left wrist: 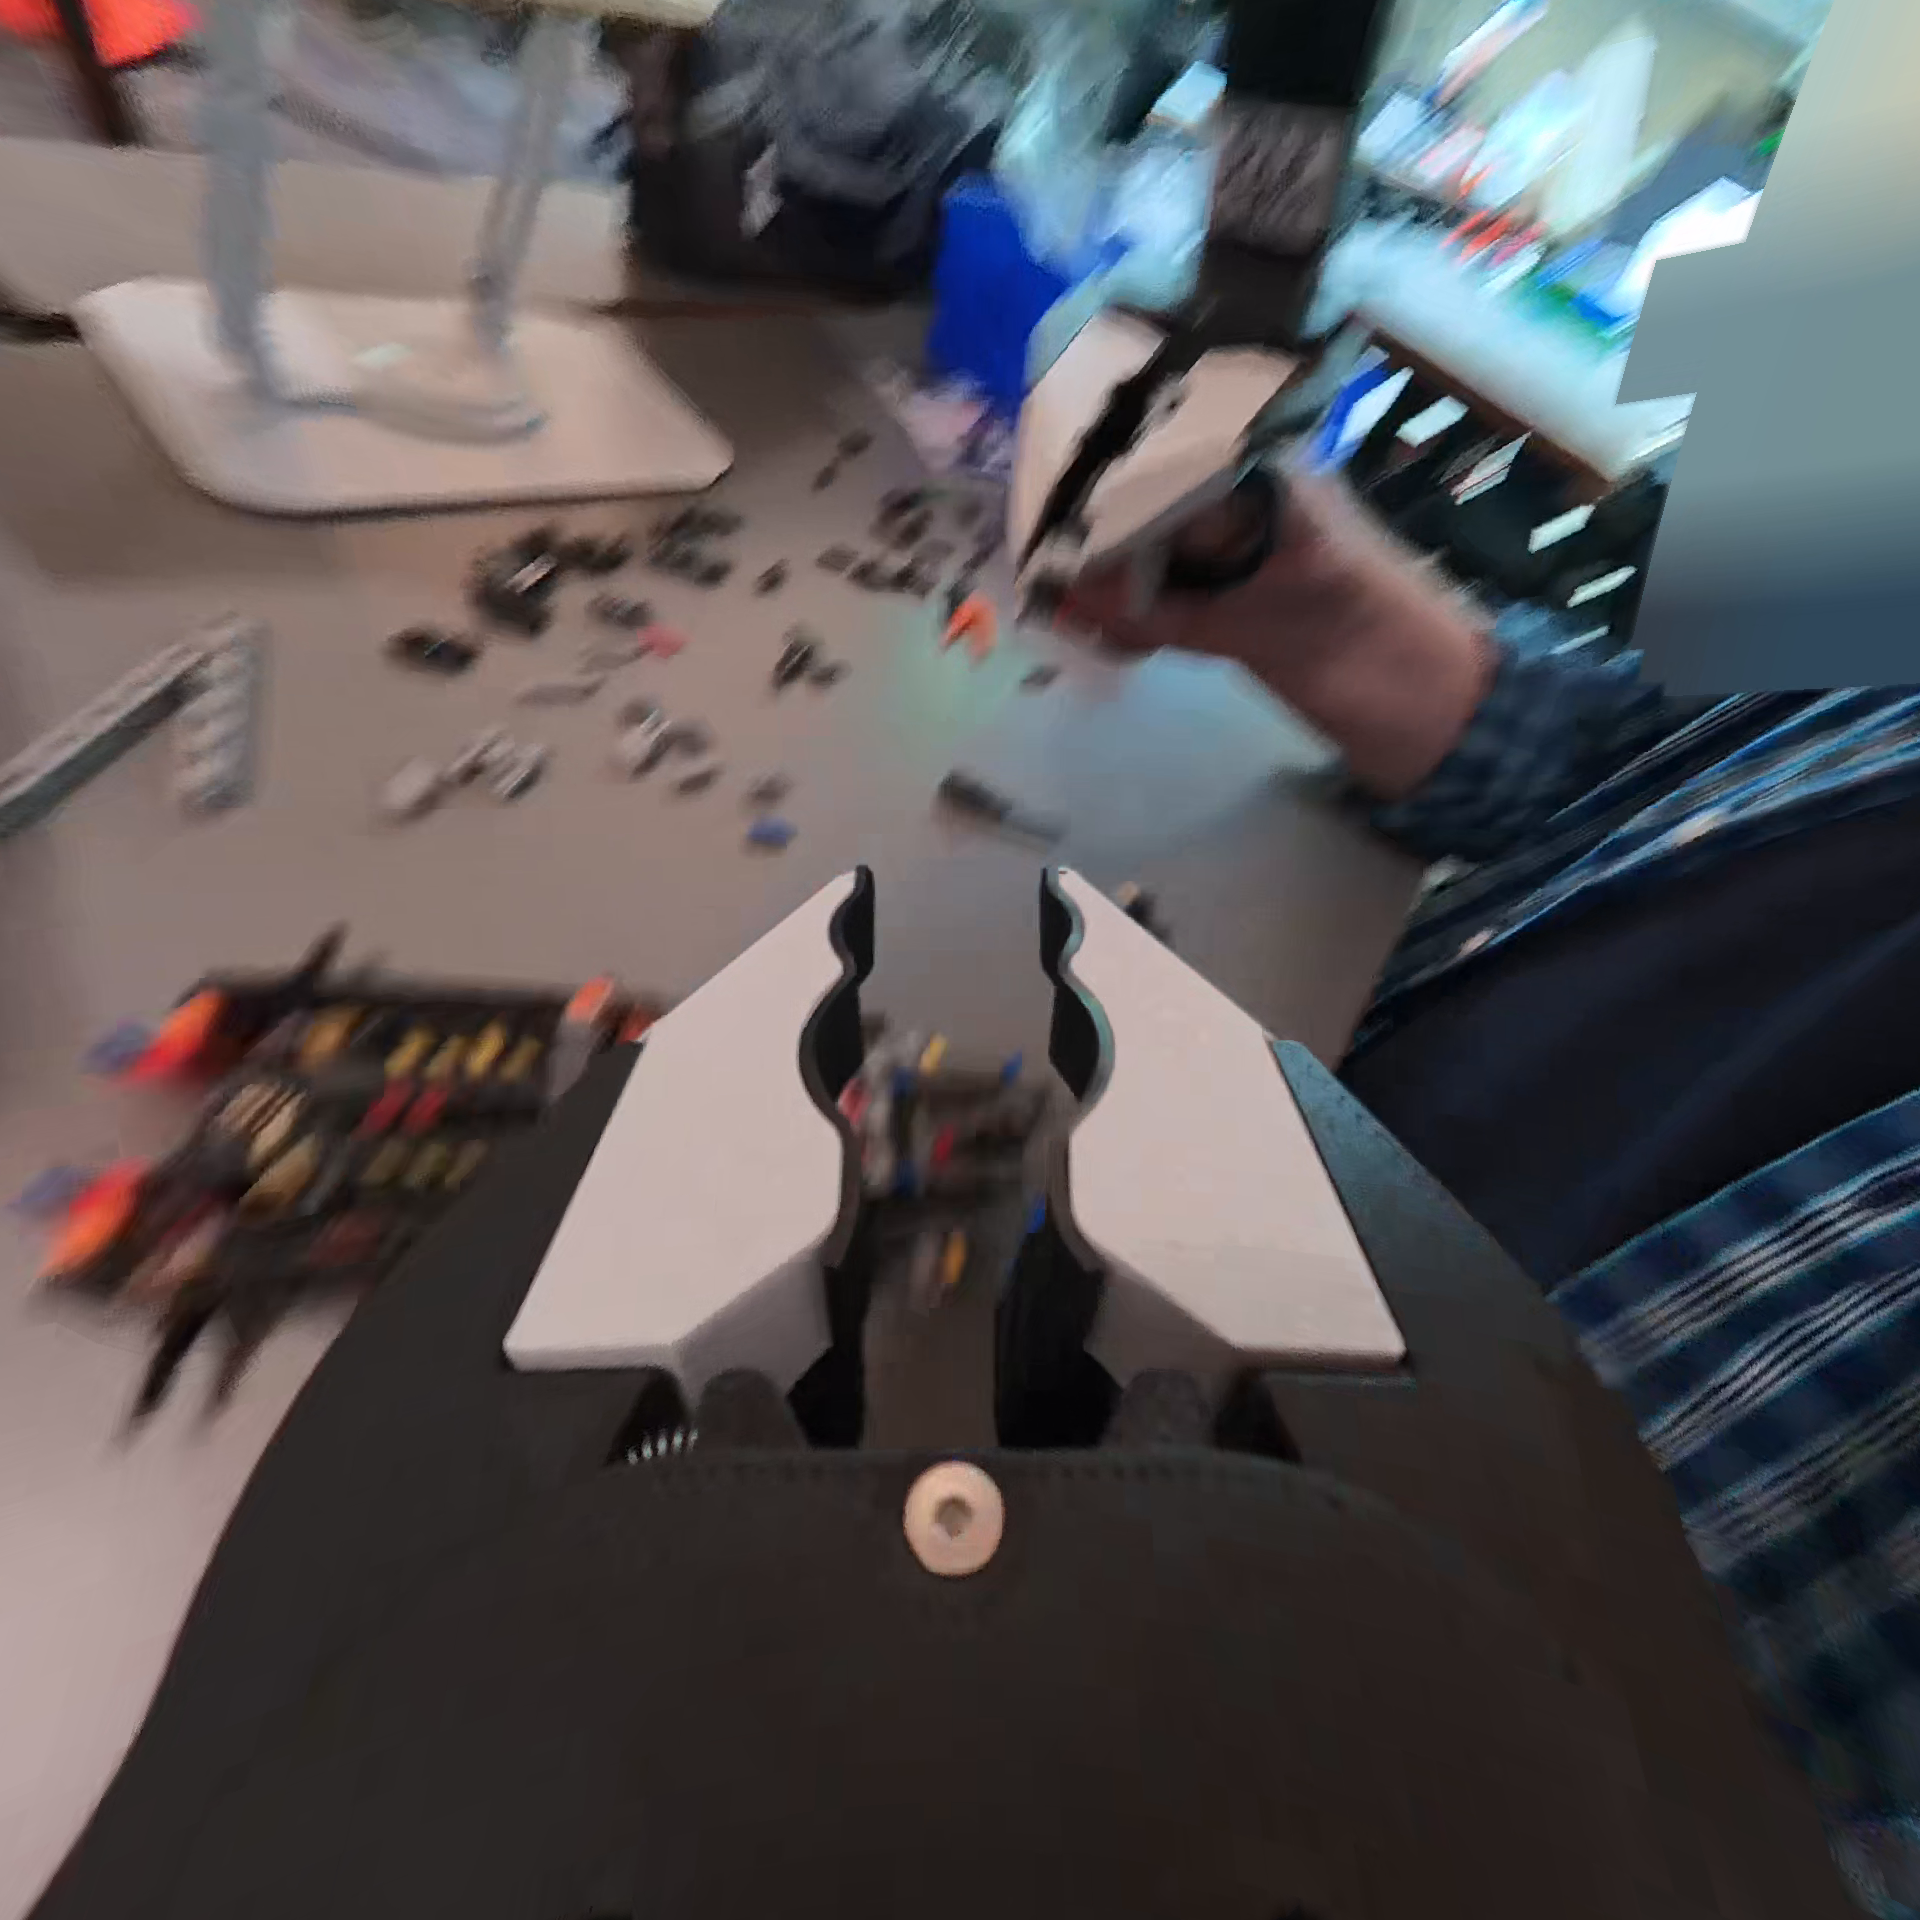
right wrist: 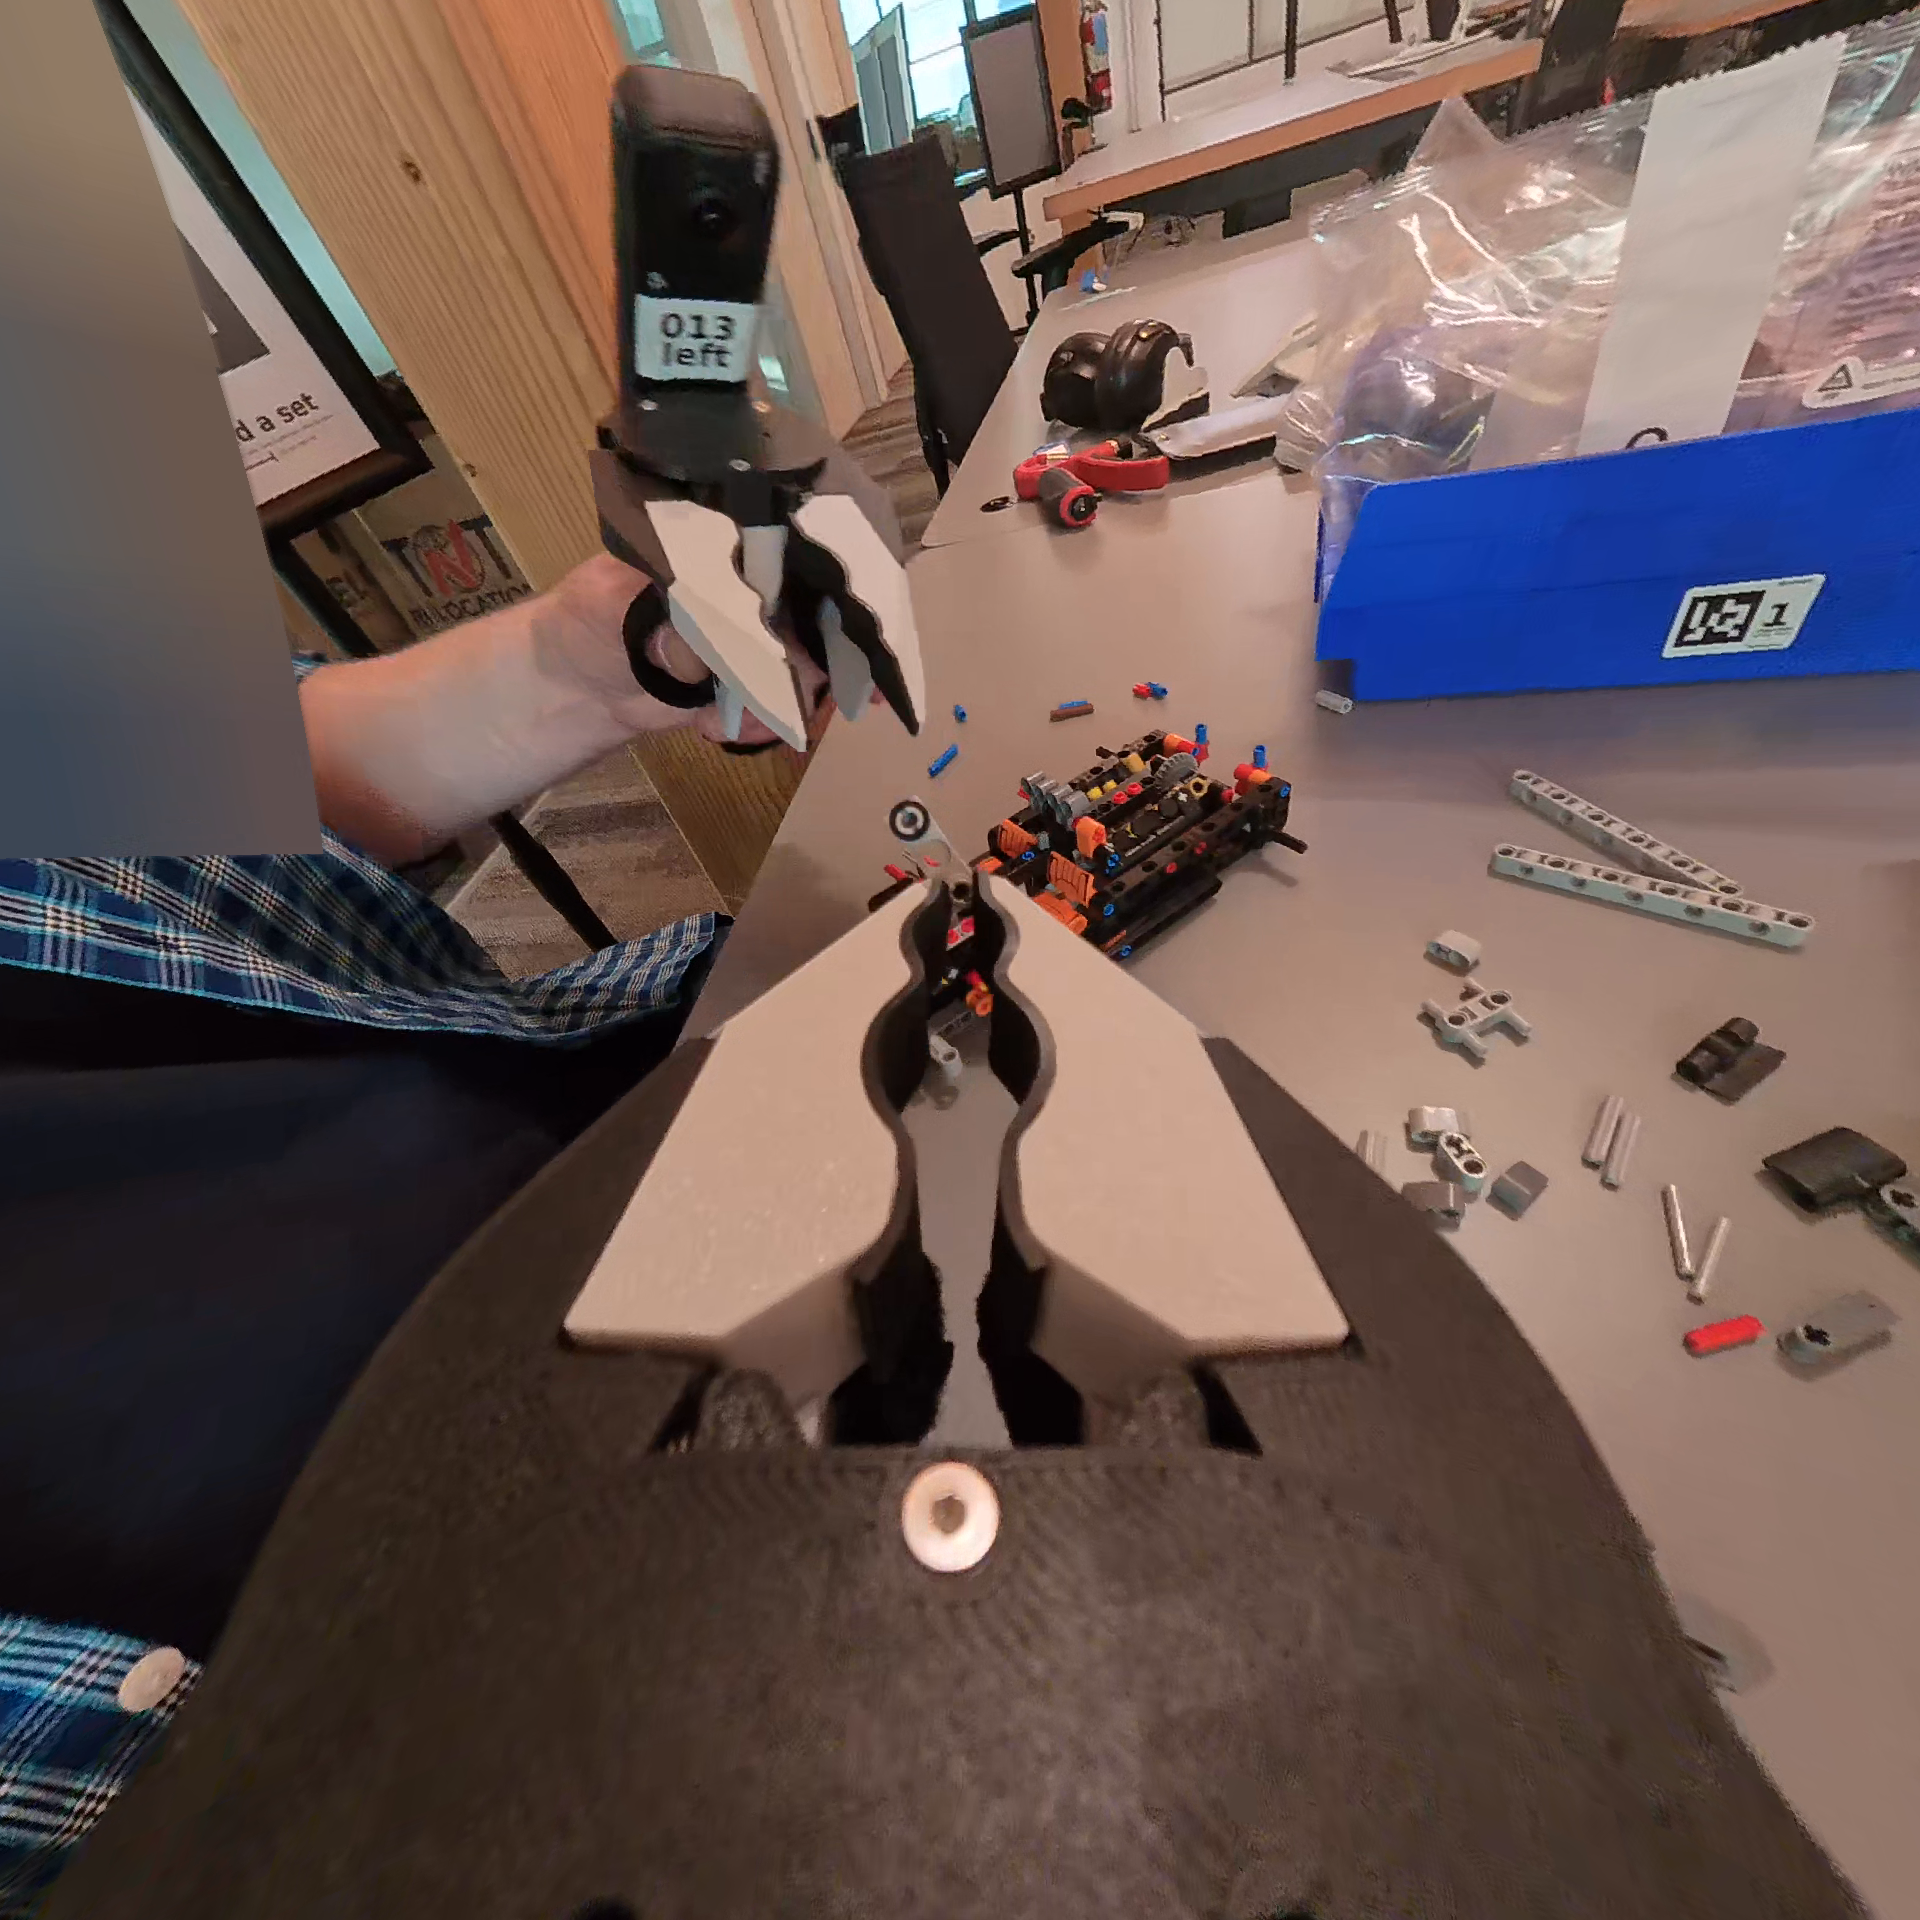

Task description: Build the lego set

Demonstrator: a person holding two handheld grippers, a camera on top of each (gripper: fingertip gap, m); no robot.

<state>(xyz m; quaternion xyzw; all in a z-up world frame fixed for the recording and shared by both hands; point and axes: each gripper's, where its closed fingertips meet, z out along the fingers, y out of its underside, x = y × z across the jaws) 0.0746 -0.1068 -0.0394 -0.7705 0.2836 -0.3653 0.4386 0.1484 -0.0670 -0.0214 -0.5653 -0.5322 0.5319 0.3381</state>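
The view from my left gripper is blurred by motion. My left gripper [left wrist: 956, 883] is open and empty, raised above the grey table [left wrist: 520, 894]; in the right wrist view it [right wrist: 852, 727] hangs over the table's left edge. A black lego assembly with orange, red and yellow parts [right wrist: 1143, 831] lies on the table, and shows at lower left in the left wrist view [left wrist: 312, 1122]. My right gripper [right wrist: 956, 888] is nearly closed on a small grey piece [right wrist: 920, 836] just in front of the assembly. It also shows, held in a hand, in the left wrist view [left wrist: 1039, 571].
Long grey beams [right wrist: 1642, 873] and several loose grey, black and red pieces [right wrist: 1475, 1153] lie to the right. A blue bin [right wrist: 1558, 582] and plastic bags [right wrist: 1507, 260] stand behind. A red and black tool [right wrist: 1091, 483] lies farther back. A person's body is at the left.
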